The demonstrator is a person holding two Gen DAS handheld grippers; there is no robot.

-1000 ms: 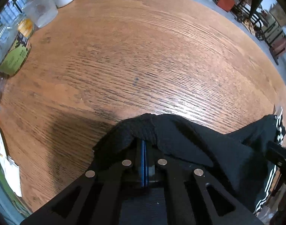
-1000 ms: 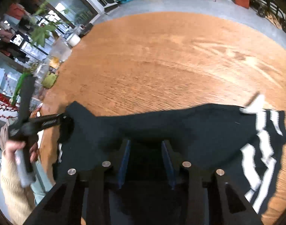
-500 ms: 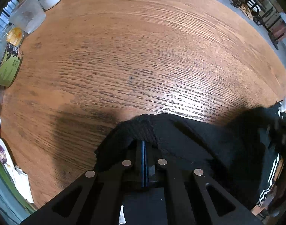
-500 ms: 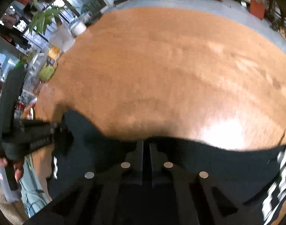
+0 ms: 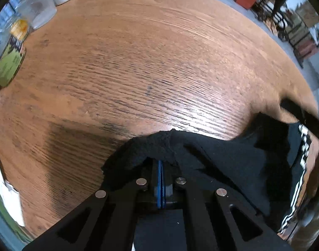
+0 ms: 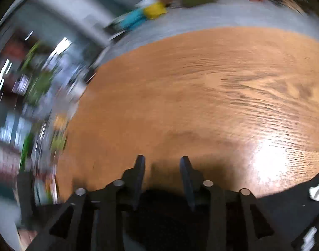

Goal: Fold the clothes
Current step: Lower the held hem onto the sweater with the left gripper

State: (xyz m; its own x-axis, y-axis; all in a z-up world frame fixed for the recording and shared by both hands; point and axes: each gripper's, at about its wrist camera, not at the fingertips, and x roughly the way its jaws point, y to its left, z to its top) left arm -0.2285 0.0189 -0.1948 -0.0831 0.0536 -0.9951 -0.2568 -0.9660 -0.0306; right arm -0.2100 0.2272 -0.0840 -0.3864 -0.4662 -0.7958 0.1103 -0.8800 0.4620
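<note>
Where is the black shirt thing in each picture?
Left wrist view: the black garment lies bottom centre to right, its edge pinched in the shut left gripper.
Right wrist view: it fills the bottom edge, under and behind the open right gripper.
Shared landmark: the wooden table, seen in both, and the garment's white stripes at the right.

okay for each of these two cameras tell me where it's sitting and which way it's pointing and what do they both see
Left wrist: rides on the left gripper, looking forward along its fingers and down across the wooden table; the jaws are shut on the black garment, with jars at the table's left edge.
Right wrist: rides on the right gripper, looking forward over the table toward a blurred room; the fingers stand apart, the garment lying just below them.
Shared: both show the same wooden table and the black, white-striped garment.
</note>
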